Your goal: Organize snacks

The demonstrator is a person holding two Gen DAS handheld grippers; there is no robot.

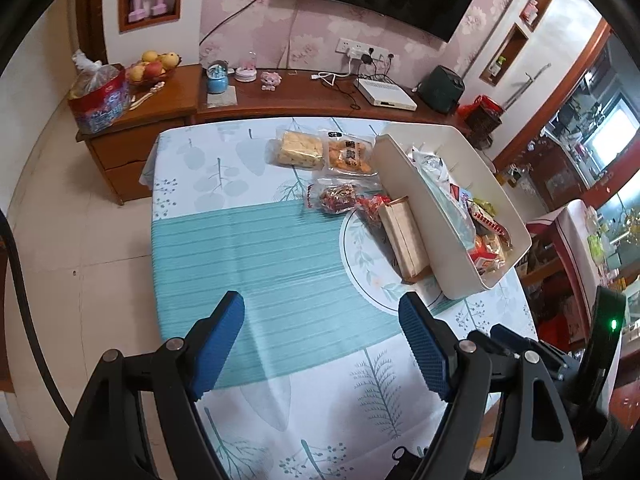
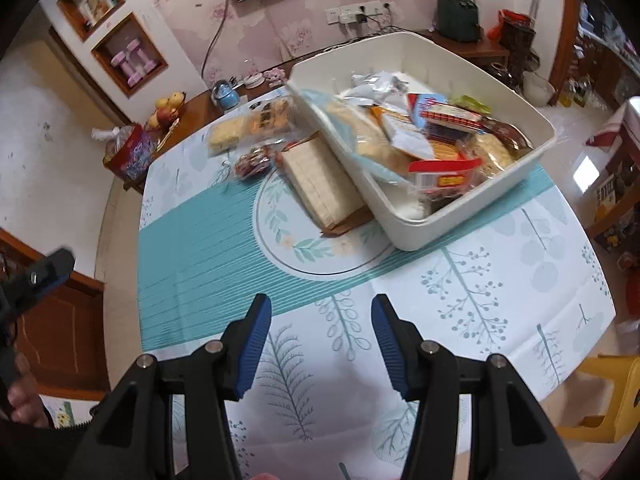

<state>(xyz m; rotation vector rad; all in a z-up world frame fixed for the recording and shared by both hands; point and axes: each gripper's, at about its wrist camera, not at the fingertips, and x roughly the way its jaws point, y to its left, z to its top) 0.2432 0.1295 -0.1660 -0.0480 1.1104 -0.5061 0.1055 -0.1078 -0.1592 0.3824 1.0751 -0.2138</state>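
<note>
A white bin (image 1: 412, 208) (image 2: 472, 204) full of mixed snack packets stands on the far right of the table. Against its left wall leans a long tan cracker pack (image 1: 404, 236) (image 2: 324, 188). Beyond it lie a red date bag (image 1: 336, 198) (image 2: 252, 162), a pale yellow biscuit pack (image 1: 300, 148) (image 2: 226, 134) and an orange snack bag (image 1: 350, 156) (image 2: 270, 116). My left gripper (image 1: 322, 312) hangs open over the teal stripe, nothing between its fingers. My right gripper (image 2: 320, 312) is open and empty, short of the bin.
The table wears a leaf-print cloth (image 1: 248, 248) with its left edge over the floor. A wooden sideboard (image 1: 160, 108) behind holds a fruit bowl (image 1: 154, 68) and a red tin (image 1: 100, 100). A yellow stool (image 2: 604, 392) stands at the right.
</note>
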